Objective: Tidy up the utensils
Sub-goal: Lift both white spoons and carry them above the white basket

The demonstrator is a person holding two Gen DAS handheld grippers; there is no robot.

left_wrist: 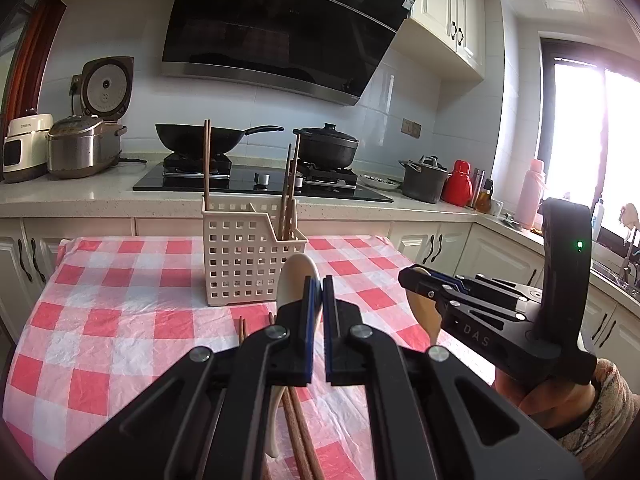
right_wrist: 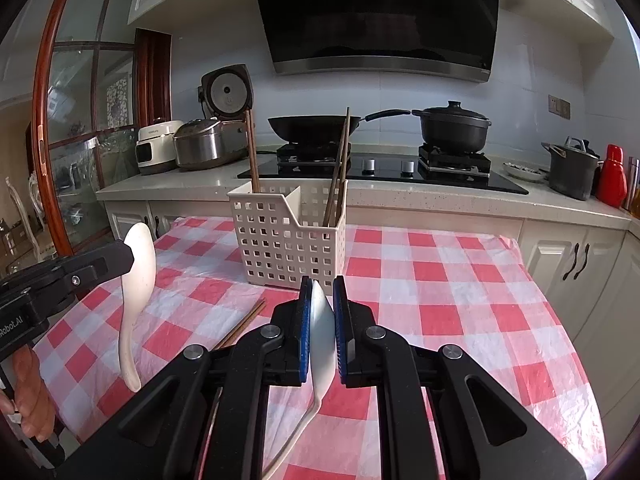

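Each claw is closed on a spoon, the left claw gripping the cream spoon and the right claw the white spoon, both handles hanging down, with the caddy straight ahead toward the tabletop's far edge, roughly equally near both.

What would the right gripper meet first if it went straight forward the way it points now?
Probably the white utensil basket: it stands straight ahead of the right gripper, which holds a white spoon. Depth is unclear.
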